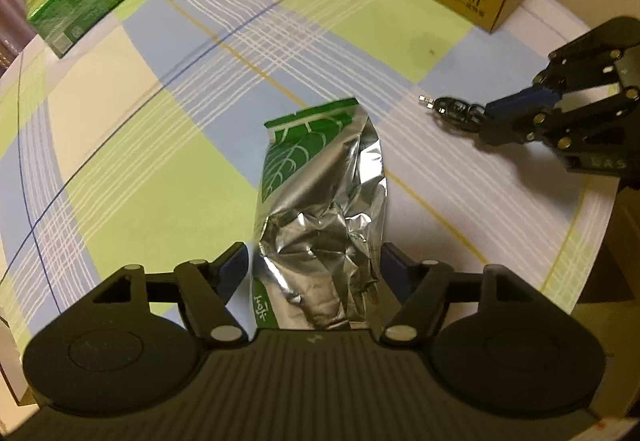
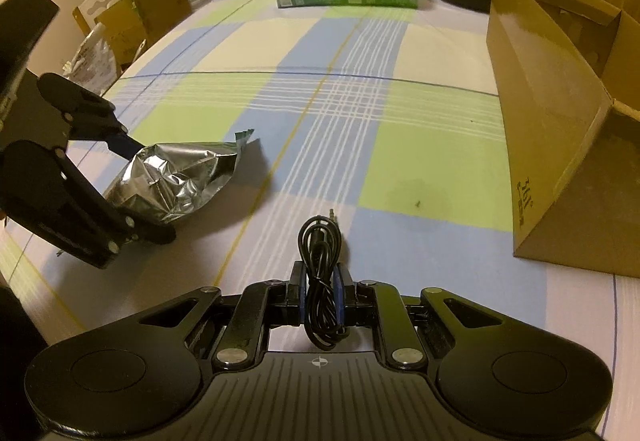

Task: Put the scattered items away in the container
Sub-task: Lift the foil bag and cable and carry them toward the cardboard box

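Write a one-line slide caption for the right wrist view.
Right gripper shut on a coiled cable, cardboard box ahead right.

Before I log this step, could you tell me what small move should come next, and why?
Probably carry the right gripper toward the open cardboard box ahead on its right: it is already shut on the coiled black cable, so only transport remains. The left gripper likewise grips the foil pouch and could follow.

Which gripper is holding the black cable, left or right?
The right gripper: its jaws are shut on the coiled black cable. The left gripper instead clamps the crumpled silver-and-green foil bag.
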The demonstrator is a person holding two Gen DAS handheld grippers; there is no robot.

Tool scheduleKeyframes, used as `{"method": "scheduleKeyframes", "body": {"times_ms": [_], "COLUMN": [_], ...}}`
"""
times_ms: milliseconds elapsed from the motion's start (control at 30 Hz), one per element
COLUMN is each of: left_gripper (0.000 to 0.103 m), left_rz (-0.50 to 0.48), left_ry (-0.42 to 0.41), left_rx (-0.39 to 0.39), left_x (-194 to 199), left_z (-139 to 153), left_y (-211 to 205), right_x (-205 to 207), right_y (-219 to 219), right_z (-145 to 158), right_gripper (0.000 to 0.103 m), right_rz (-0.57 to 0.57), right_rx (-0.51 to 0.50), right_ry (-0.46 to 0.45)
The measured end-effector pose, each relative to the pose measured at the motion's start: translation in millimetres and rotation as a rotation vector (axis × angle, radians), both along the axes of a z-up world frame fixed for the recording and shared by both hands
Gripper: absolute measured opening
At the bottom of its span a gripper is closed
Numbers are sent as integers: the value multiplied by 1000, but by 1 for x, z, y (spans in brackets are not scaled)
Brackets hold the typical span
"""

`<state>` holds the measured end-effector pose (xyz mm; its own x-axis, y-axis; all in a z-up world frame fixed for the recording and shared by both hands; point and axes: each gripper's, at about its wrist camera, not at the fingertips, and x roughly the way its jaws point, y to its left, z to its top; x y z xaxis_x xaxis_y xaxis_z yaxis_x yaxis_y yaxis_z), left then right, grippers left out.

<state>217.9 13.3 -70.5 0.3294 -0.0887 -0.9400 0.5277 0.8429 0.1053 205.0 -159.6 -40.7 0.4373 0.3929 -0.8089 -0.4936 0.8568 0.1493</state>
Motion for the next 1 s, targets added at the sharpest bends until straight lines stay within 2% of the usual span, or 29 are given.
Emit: {"method": "scheduleKeyframes", "body": {"times_ms": [167, 333, 400, 467, 567, 800, 833, 867, 1000], "left_gripper": [69, 59, 55, 53, 53, 54, 54, 54, 52], "left_rz": [-8, 7, 5, 5, 10, 21, 21, 21, 23], "left_ry": [22, 33, 35, 37, 34, 27, 27, 27, 20], "left_rx": [26, 11, 8, 1, -10, -25, -27, -28, -29], "left_x": [4, 7, 8, 9, 8, 7, 7, 8, 7], "left_z": [-11, -9, -8, -7, -6, -7, -7, -7, -7], "left_y": [-2, 2, 3, 5, 7, 8, 9, 9, 8], "right_x": [0, 1, -1, -4, -8, -8, -9, -10, -11], "right_y": [-2, 0, 4, 6, 9, 16, 17, 17, 14], "right_z": [-6, -9, -11, -14, -17, -19, -20, -20, -20], "right_gripper": [10, 12, 18, 28, 31, 31, 29, 20, 18], "right_rz": [14, 24, 37, 49, 52, 50, 55, 58, 66], "right_rx": [1, -14, -33, -54, -60, -58, -66, -76, -70], "right_ry": [2, -14, -26, -39, -60, -112, -120, -129, -122]}}
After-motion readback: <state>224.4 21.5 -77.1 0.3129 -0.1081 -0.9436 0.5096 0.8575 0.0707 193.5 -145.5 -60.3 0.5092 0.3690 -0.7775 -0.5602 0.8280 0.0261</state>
